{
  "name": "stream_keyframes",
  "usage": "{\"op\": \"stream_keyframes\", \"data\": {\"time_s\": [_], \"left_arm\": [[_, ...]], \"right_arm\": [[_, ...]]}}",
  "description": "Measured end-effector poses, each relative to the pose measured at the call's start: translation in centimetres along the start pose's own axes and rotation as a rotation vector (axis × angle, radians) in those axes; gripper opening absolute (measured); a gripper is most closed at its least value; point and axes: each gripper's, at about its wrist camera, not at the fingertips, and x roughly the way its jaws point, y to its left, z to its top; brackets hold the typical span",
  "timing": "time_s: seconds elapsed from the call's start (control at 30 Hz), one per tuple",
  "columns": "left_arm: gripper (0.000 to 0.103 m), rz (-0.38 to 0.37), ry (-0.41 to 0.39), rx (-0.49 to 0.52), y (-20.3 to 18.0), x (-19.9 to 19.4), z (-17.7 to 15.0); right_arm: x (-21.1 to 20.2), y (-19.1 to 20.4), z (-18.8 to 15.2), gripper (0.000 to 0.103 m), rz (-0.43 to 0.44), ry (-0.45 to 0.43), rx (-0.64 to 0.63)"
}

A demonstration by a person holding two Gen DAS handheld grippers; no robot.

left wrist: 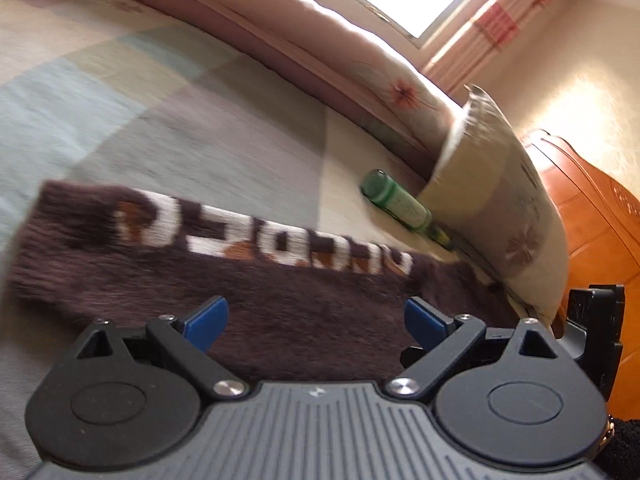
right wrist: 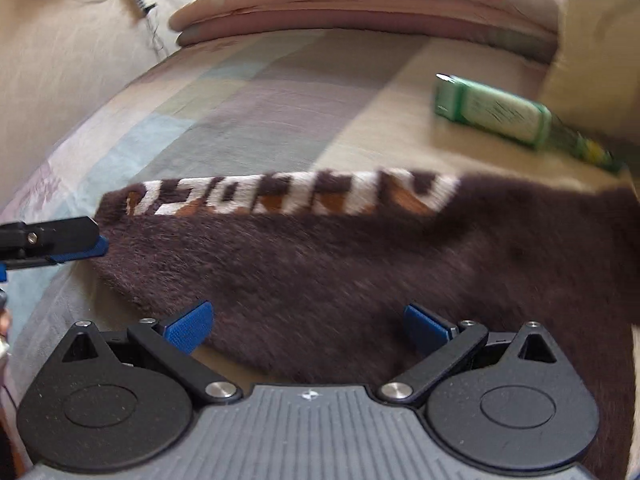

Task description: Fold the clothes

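A dark brown fuzzy sweater (left wrist: 304, 312) with white and orange lettering lies flat on the bed, and it also fills the middle of the right wrist view (right wrist: 360, 272). My left gripper (left wrist: 316, 326) is open, its blue pads spread over the sweater's near part with nothing between them. It shows from the side in the right wrist view, left gripper (right wrist: 96, 246), at the sweater's left edge. My right gripper (right wrist: 308, 328) is open too, low over the sweater's near edge. The frames are motion-blurred.
A green bottle (left wrist: 396, 200) (right wrist: 492, 110) lies on the checked bedsheet (left wrist: 160, 100) beyond the sweater. A grey pillow (left wrist: 500, 208) leans to the right, a folded pink quilt (left wrist: 320, 40) runs along the back, and an orange wooden headboard (left wrist: 600, 220) stands at far right.
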Motion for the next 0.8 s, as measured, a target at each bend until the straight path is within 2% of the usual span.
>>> {"op": "stream_keyframes", "data": {"time_s": [0.07, 0.13, 0.2, 0.3, 0.37, 0.5, 0.57, 0.7, 0.8], "left_arm": [[0.095, 0.012, 0.016, 0.019, -0.2, 0.5, -0.3], [0.095, 0.079, 0.075, -0.015, 0.7, 1.5, -0.5], [0.095, 0.151, 0.094, -0.076, 2.4, 2.2, -0.5], [0.095, 0.131, 0.061, -0.110, 2.9, 1.2, -0.2], [0.095, 0.160, 0.041, -0.077, 2.3, 0.6, -0.1], [0.095, 0.140, 0.048, -0.040, 1.1, 0.7, -0.1], [0.095, 0.127, 0.054, -0.033, 0.7, 0.9, -0.1], [0.095, 0.146, 0.052, -0.007, -0.2, 1.0, -0.3], [0.095, 0.145, 0.044, 0.006, -0.6, 0.8, -0.3]], "right_arm": [[-0.2, -0.3, -0.6, 0.103, 0.035, 0.002, 0.020], [0.1, 0.5, -0.9, 0.103, 0.078, 0.013, 0.014], [0.4, 1.2, -1.3, 0.103, 0.121, 0.024, 0.008], [-0.5, 1.9, -1.6, 0.103, 0.184, 0.013, -0.015], [-3.0, 1.3, -1.8, 0.103, 0.185, -0.033, -0.004], [-6.6, -2.1, -4.0, 0.103, 0.065, -0.080, 0.105], [-6.4, -3.7, -5.5, 0.103, 0.031, -0.056, 0.152], [-3.9, -3.9, -8.7, 0.103, 0.062, -0.010, 0.249], [-4.0, -0.4, -9.8, 0.103, 0.069, -0.002, 0.145]]}}
